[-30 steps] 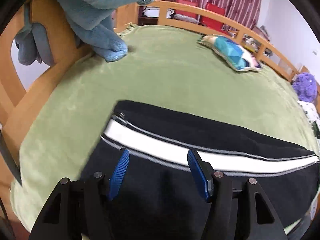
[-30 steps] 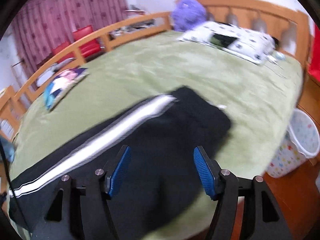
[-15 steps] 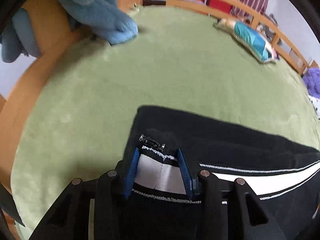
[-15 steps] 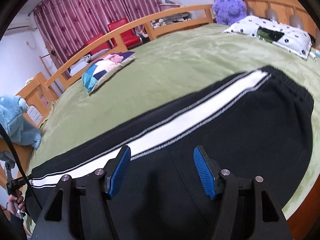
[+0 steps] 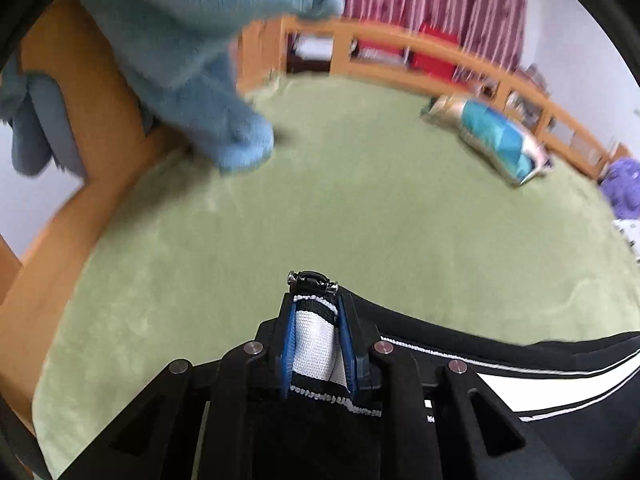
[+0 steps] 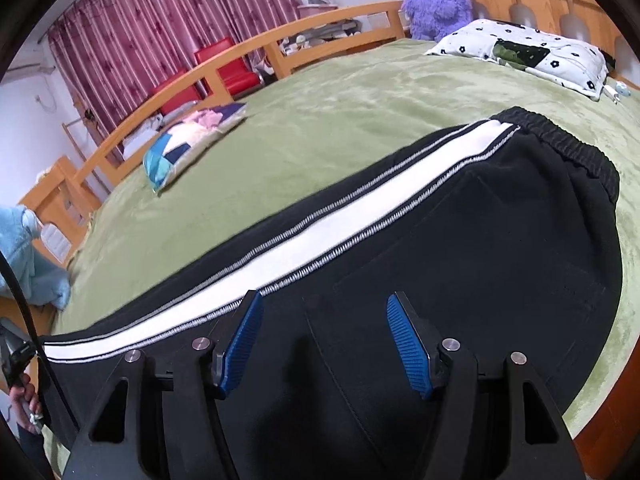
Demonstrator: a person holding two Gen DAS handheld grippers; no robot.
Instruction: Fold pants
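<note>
Two grippers work over black pants [image 6: 460, 248] with a white side stripe, spread lengthwise on a green bedspread [image 6: 360, 92], waistband toward the far right. Closing on the pant-leg hem, the left gripper [image 5: 316, 344] has the white stripe end bunched between its blue pads [image 5: 287, 344], a small metal-tipped cord end poking out just beyond the fingertips. Hovering over the black cloth near the waist, the right gripper [image 6: 324, 344] has its jaws wide apart and nothing pressed between them. Around the pants, a patchwork cushion [image 6: 192, 140] lies far left on the bedspread beside the wooden bed rail [image 6: 248, 56], a white flower-print pillow [image 6: 520, 50] and a purple plush toy [image 6: 436, 4] sit at the far right by the headboard, and a light blue plush [image 5: 192, 60] hangs over the footboard at the far left. Red chairs [image 6: 224, 64] and a dark red curtain [image 6: 160, 24] stand behind the rail. Nothing lies on the cloth between the two grippers. In the left wrist view the blue plush and the rail are smeared by blur, and the gripper's body hides the hem beneath it. At the left edge of the right wrist view, a hand [image 6: 28, 396] is partly cut off.
</note>
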